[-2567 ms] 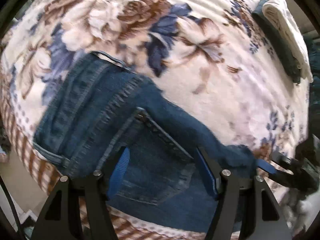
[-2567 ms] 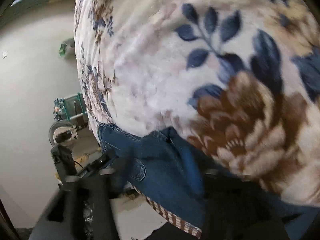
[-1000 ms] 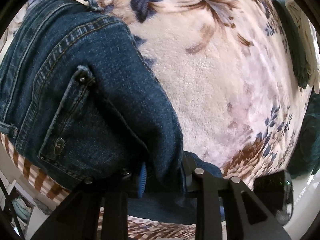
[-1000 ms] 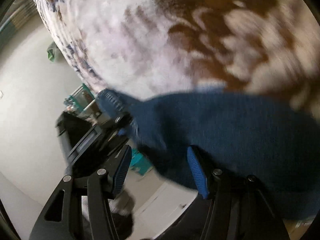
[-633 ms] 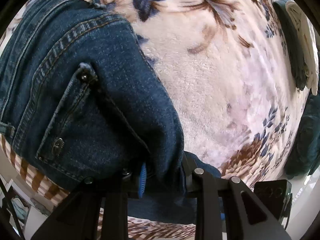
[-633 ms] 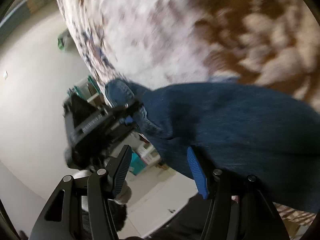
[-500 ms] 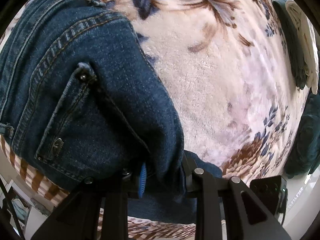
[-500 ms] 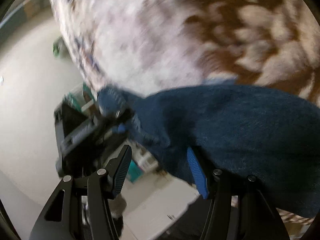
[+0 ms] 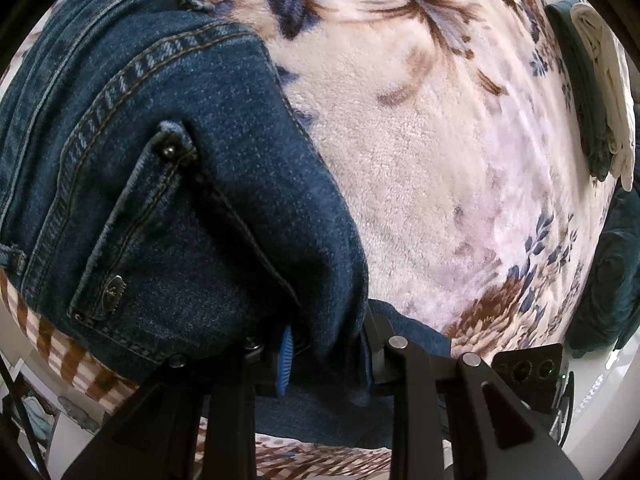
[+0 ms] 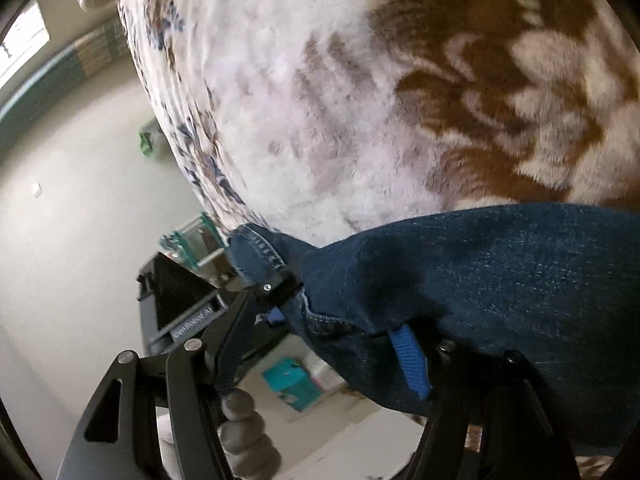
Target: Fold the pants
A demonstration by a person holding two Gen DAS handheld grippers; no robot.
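Blue denim jeans [image 9: 168, 184] lie on a floral fleece blanket [image 9: 432, 152], back pocket and waistband showing at the left of the left wrist view. My left gripper [image 9: 326, 350] is shut on a thick fold of the jeans at the bed's near edge. In the right wrist view the jeans [image 10: 500, 280] stretch across the lower right. My right gripper [image 10: 324, 340] is open, its jaws wide apart, with the denim edge draped over the right blue pad [image 10: 410, 354]. The left gripper [image 10: 276, 296] shows there too, clamped on the denim.
Folded dark green and white clothes [image 9: 596, 80] lie at the blanket's far right edge. A dark teal fabric heap [image 9: 612, 280] sits at the right. Beyond the bed edge in the right wrist view are the floor [image 10: 72, 208] and teal boxes [image 10: 294, 386].
My left gripper has closed on the jeans fold and pushed in close over the pocket. My right gripper has swung along the bed edge, staying open at the denim edge.
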